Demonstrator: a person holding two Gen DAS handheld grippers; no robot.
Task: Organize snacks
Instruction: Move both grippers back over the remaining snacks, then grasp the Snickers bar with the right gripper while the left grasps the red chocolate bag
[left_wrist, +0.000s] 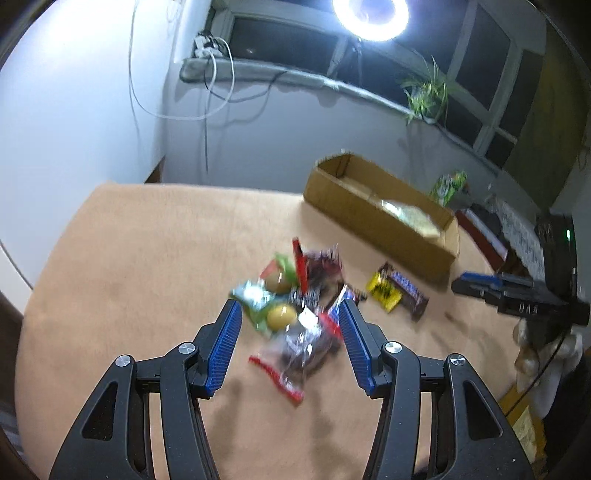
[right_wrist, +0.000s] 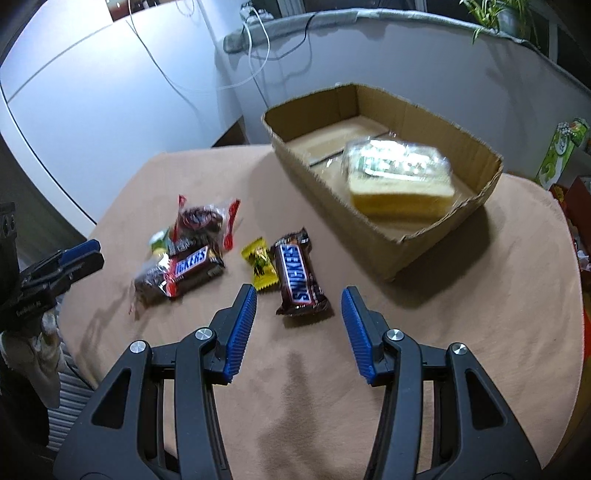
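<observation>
Your right claw (right_wrist: 298, 312) gapes empty just short of the Snickers bar (right_wrist: 299, 276), whose long axis runs toward the cardboard box (right_wrist: 436, 243); your left claw (left_wrist: 290, 325), also spread, apparently hovers over the blurred snack pile (left_wrist: 295, 306).

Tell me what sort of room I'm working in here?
Most likely a home living room or bedroom: a cloth-covered table, a windowsill with a potted plant, and a ring light for filming.

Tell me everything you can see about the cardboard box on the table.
The cardboard box is plain brown, long and shallow, open on top, with rough cut edges. It sits flat at the far side of the cloth-covered table. Inside, at its nearer end, lies one clear-wrapped cake slice. Neither gripper touches it.
</observation>
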